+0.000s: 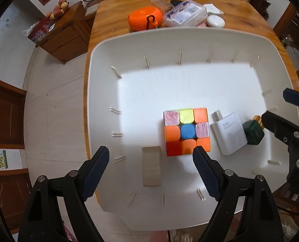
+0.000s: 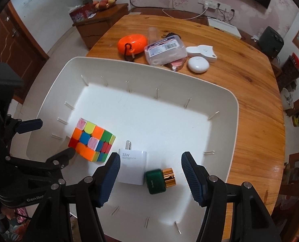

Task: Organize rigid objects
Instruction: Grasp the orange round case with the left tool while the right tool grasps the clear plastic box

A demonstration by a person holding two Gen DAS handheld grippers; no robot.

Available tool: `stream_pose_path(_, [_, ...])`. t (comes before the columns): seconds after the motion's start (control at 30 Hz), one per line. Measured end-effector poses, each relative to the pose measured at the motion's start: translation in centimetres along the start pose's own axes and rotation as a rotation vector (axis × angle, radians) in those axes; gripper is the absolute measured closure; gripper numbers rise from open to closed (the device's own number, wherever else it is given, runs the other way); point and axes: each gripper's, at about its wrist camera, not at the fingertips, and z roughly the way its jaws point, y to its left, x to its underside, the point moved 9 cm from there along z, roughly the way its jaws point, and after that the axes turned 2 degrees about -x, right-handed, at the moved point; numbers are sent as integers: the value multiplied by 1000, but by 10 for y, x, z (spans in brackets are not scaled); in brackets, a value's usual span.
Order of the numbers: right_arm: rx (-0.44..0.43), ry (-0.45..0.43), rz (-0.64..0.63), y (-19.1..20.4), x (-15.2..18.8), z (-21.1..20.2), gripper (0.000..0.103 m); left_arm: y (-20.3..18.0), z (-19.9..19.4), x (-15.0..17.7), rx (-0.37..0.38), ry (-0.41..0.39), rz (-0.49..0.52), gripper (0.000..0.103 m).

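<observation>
A white tray (image 1: 101,64) on the wooden table holds a colourful puzzle cube (image 1: 186,131), a white charger (image 1: 229,133), a green bottle with a gold cap (image 1: 253,132) and a translucent pale block (image 1: 151,166). My left gripper (image 1: 151,159) hangs open above the block, its pads clear of it. In the right wrist view my right gripper (image 2: 151,165) stands open over the green bottle (image 2: 157,181) and the charger (image 2: 132,168), touching neither. The cube (image 2: 92,141) lies to their left, beside my left gripper (image 2: 48,141). My right gripper (image 1: 276,106) shows at the tray's right edge.
Beyond the tray on the table (image 2: 250,100) lie an orange round case (image 2: 132,43), a clear labelled plastic box (image 2: 165,49), a white oval case (image 2: 198,64) and a white device (image 2: 201,51). A wooden cabinet (image 1: 62,36) stands left of the table.
</observation>
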Motion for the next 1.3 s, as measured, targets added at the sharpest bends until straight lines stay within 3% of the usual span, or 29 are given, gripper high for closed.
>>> stream_pose_path(0.4, [-24, -17, 92, -14, -11, -10, 39, 40, -33, -65, 14, -61, -4, 16])
stream_pose_path(0.7, [-7, -65, 159, -31, -49, -24, 39, 67, -45, -130, 39, -97, -33, 16])
stream_pose_path(0.87, [12, -86, 185, -41, -80, -25, 39, 78, -38, -174, 97, -80, -68, 16])
stream_pose_path(1.0, [-20, -80, 232, -46, -108, -15, 39, 82, -28, -208, 141, -58, -89, 16])
stream_pose_path(1.3, [-113, -33, 422, -62, -162, 21, 39, 81, 21, -254, 122, 12, -104, 16])
